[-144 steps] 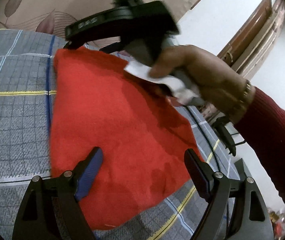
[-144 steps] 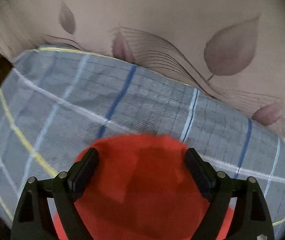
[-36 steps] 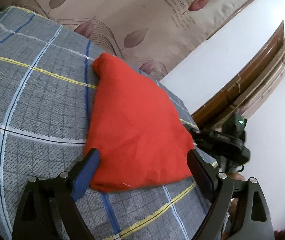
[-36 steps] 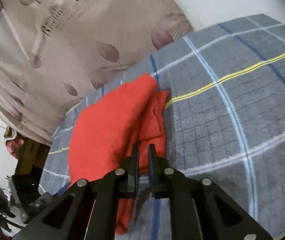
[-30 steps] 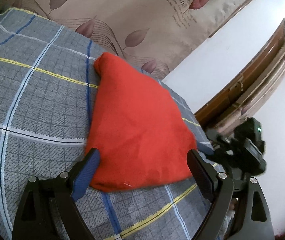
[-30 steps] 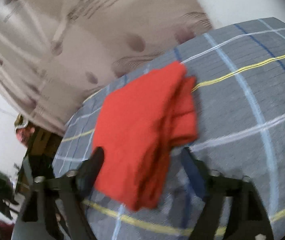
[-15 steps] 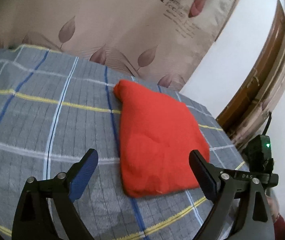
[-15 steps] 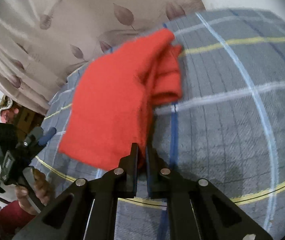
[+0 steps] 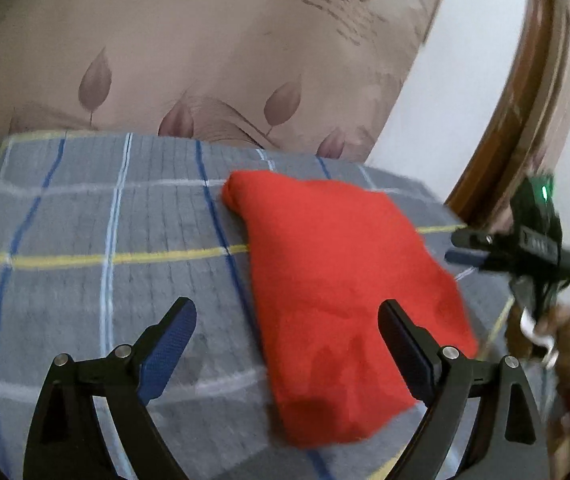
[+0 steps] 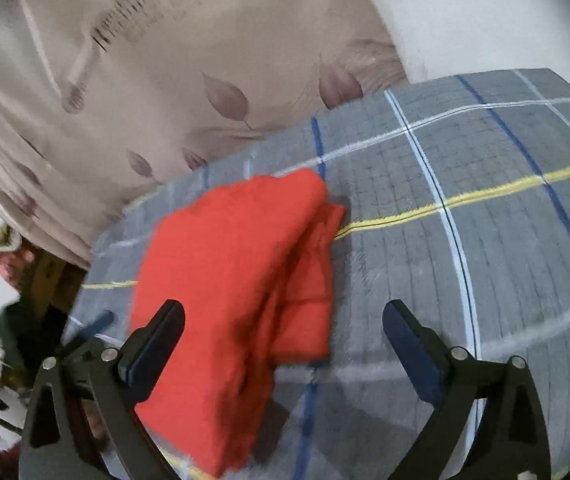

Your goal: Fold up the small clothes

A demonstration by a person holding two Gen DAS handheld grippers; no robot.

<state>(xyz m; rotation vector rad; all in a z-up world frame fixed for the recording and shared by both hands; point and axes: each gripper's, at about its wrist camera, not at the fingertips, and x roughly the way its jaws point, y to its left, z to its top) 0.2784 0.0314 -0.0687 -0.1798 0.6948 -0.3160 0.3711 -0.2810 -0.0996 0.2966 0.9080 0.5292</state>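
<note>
A folded red cloth (image 9: 341, 272) lies on the grey plaid bedsheet (image 9: 105, 240). My left gripper (image 9: 287, 328) is open and empty, hovering just short of the cloth's near edge. In the right wrist view the red cloth (image 10: 237, 288) shows stacked layers along its right side. My right gripper (image 10: 283, 330) is open and empty above the cloth's near end. The right gripper also shows in the left wrist view (image 9: 469, 250) at the cloth's far right side, held by a hand.
A beige curtain with leaf prints (image 9: 205, 60) hangs behind the bed. A wooden door frame (image 9: 525, 100) and white wall stand at the right. The sheet extends left of the cloth (image 9: 45, 300). Dark objects (image 10: 1, 340) sit beyond the bed's edge.
My right gripper was shut on the cloth's edge half a second ago and is now open, the cloth released. My left gripper has drawn back; it stays open.
</note>
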